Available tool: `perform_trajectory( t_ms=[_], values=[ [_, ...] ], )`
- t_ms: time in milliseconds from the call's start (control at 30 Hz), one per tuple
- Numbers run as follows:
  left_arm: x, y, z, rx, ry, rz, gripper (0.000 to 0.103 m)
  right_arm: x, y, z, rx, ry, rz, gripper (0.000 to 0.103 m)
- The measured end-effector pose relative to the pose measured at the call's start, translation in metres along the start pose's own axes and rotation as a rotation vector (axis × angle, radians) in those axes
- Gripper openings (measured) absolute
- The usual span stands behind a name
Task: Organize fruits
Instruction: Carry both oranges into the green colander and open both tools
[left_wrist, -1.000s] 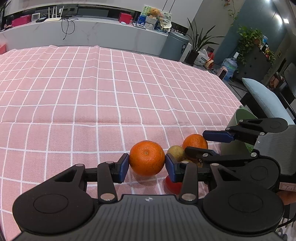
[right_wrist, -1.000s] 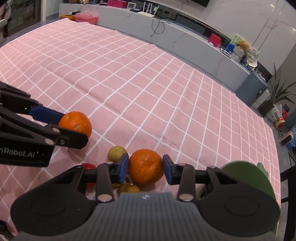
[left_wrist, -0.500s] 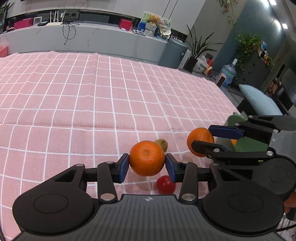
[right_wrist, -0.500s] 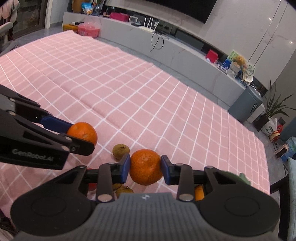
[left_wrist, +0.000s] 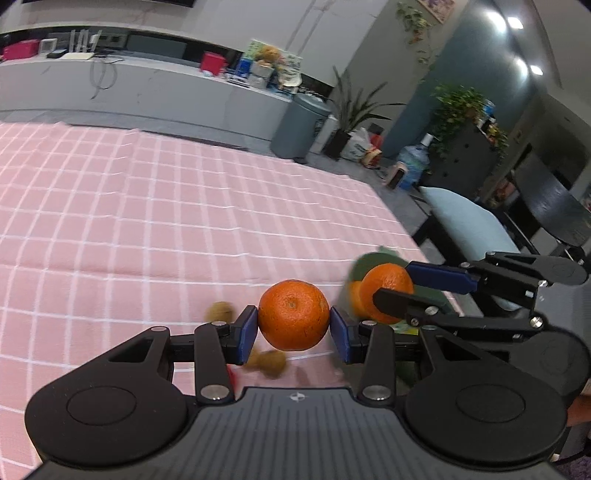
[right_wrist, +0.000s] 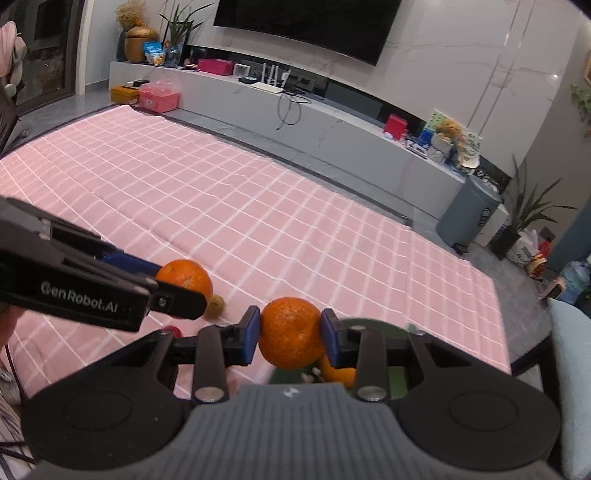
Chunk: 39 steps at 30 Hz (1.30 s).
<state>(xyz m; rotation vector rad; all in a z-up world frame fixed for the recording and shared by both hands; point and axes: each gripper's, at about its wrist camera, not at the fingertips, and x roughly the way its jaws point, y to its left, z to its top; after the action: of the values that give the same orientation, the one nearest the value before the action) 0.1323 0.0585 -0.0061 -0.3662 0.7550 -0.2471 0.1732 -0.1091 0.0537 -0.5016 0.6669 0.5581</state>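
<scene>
My left gripper (left_wrist: 293, 325) is shut on an orange (left_wrist: 293, 314) and holds it above the pink checked cloth (left_wrist: 147, 221). My right gripper (right_wrist: 290, 332) is shut on a second orange (right_wrist: 290, 328), held over the green bowl (right_wrist: 373, 326) at the table's right edge. In the left wrist view the right gripper's orange (left_wrist: 386, 286) hangs in front of the bowl (left_wrist: 364, 258). Another orange (right_wrist: 338, 371) lies in the bowl. Small brownish fruits (left_wrist: 219, 312) (left_wrist: 271, 363) and a red fruit (right_wrist: 173, 329) lie on the cloth below.
The table's right edge drops off near a chair with a light blue cushion (left_wrist: 465, 225). A grey bin (right_wrist: 467, 212) and plants stand beyond the far corner. A long grey counter (right_wrist: 295, 122) runs behind the table.
Both grippers have lifted their oranges and moved right towards the green bowl. The right gripper's orange is now over the bowl. The small fruits stay on the cloth.
</scene>
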Motion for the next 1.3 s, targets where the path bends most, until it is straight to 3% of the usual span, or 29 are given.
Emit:
perform_trajectory(
  t_ms=[400,900,1100,1300],
  values=[
    [0.053,-0.08,0.008,0.154,0.124,-0.084,0.048,-0.02,-0.059,-0.046,0.045,0.084,-0.086,0.032],
    [0.093,-0.088,0.002,0.184,0.245,-0.117,0.048,0.002,-0.099,-0.076,0.22,0.164,-0.012,0.032],
    [0.099,-0.088,0.012,0.183,0.211,-0.043,0.048,0.007,-0.108,-0.073,0.257,0.146,0.021,0.032],
    [0.108,-0.084,0.014,0.193,0.281,0.018,0.047,0.023,-0.112,-0.067,0.292,0.133,0.046,0.032]
  ],
)
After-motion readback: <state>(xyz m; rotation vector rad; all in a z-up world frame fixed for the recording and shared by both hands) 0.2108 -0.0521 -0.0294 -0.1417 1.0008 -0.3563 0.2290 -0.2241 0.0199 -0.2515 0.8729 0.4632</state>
